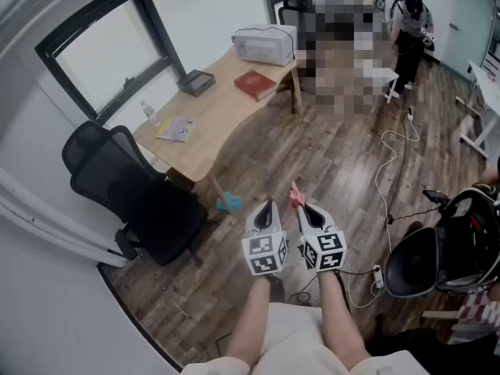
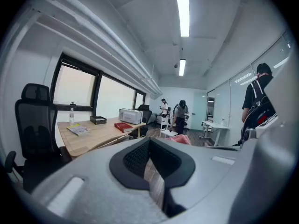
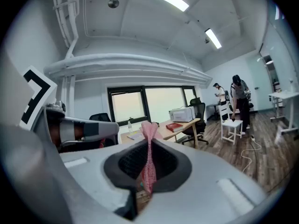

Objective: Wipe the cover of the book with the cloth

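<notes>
Wiping not begun. Right claw (image 1: 303, 212) pinches a pink checked cloth (image 3: 149, 160). Left claw (image 1: 267, 209) closed, empty. Red hardcover book (image 1: 255, 84) lies near the far edge of the wooden tabletop (image 1: 211, 123), well apart from both claws.

No text is showing legibly: the red book (image 1: 255, 83) and booklet (image 1: 174, 128) on the desk (image 1: 221, 109) are appearing too small.
</notes>
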`<action>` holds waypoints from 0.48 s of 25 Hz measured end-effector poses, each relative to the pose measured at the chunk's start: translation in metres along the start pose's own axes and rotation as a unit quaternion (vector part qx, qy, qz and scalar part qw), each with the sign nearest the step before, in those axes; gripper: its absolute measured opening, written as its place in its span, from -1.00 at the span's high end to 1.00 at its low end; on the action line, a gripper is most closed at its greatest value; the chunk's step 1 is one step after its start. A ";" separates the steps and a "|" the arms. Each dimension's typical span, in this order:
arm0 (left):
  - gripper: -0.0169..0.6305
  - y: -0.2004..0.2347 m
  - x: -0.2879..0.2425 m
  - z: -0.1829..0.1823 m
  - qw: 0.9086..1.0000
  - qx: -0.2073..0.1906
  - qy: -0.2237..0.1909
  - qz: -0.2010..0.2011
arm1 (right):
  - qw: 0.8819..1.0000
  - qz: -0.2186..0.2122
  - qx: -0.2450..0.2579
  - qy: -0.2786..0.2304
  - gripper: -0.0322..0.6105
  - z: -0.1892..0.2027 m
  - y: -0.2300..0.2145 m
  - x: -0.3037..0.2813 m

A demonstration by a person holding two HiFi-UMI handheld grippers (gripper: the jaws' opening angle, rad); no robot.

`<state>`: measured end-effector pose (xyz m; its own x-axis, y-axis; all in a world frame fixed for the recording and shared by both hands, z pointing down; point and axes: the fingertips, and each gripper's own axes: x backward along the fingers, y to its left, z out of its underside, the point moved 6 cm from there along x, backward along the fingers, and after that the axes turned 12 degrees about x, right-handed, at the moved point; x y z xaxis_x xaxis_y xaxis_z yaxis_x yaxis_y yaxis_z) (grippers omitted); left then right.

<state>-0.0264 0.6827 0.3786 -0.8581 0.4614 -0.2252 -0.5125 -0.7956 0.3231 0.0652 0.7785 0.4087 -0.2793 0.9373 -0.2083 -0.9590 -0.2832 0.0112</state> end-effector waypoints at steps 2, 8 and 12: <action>0.94 0.015 0.006 -0.004 1.000 0.002 -0.003 -0.013 | 1.000 -0.023 0.002 -0.002 0.85 -0.004 0.018 -0.009; 0.94 0.071 0.028 -0.022 0.997 0.002 -0.024 -0.073 | 0.996 -0.088 0.018 -0.011 0.85 -0.015 0.068 -0.047; 0.94 0.118 0.046 -0.034 0.992 0.004 -0.037 -0.121 | 0.992 -0.123 0.019 -0.012 0.85 -0.018 0.101 -0.074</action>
<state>-0.1250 0.5968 0.3755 -0.7096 0.6664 -0.2290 -0.7038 -0.6547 0.2758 -0.0099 0.6767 0.4081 -0.0367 0.9818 -0.1864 -0.9993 -0.0375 -0.0010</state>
